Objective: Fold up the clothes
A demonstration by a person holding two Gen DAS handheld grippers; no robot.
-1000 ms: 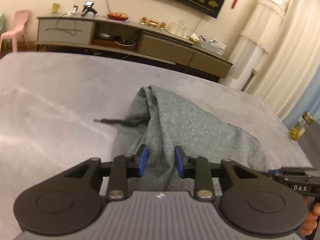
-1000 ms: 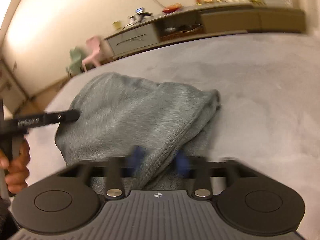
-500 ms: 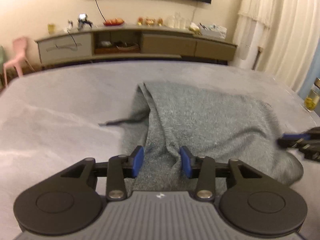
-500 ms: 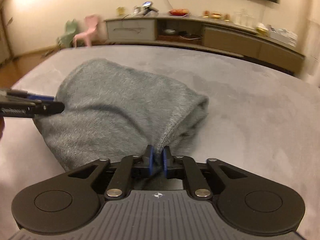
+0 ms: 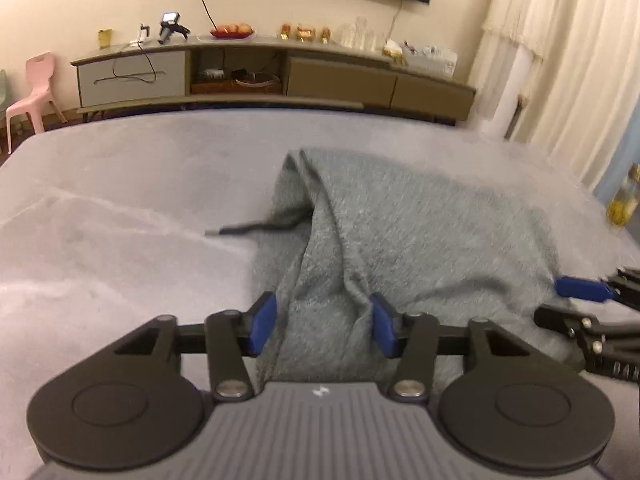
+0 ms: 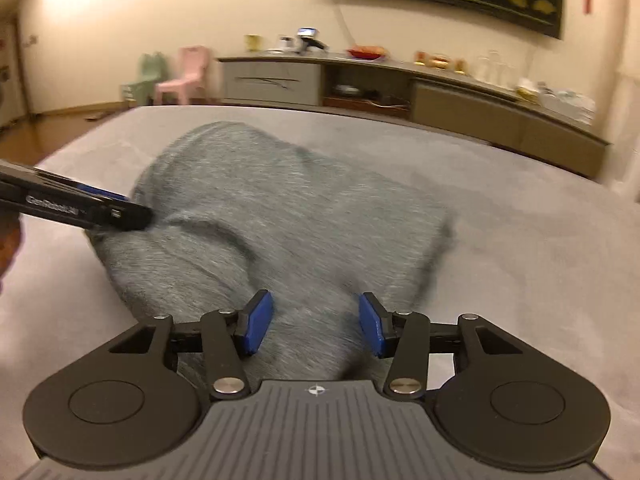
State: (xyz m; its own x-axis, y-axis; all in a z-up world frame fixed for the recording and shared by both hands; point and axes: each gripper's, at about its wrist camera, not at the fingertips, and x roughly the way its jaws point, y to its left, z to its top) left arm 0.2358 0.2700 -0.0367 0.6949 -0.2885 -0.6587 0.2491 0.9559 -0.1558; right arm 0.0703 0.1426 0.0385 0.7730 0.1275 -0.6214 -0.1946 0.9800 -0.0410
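Now, left wrist view: left gripper (image 5: 324, 322) released, jaws just widened, grey garment (image 5: 400, 232) at centre, bunched fold between untouching pads. Right wrist view: right gripper (image 6: 312, 326) likewise released, just opened, over garment (image 6: 280, 208) at centre-left on bed (image 6: 520, 264).

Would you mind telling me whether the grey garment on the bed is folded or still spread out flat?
Folded, loosely: the grey garment lies doubled into a compact bundle with a rounded fold edge on the right and creases, not flat.
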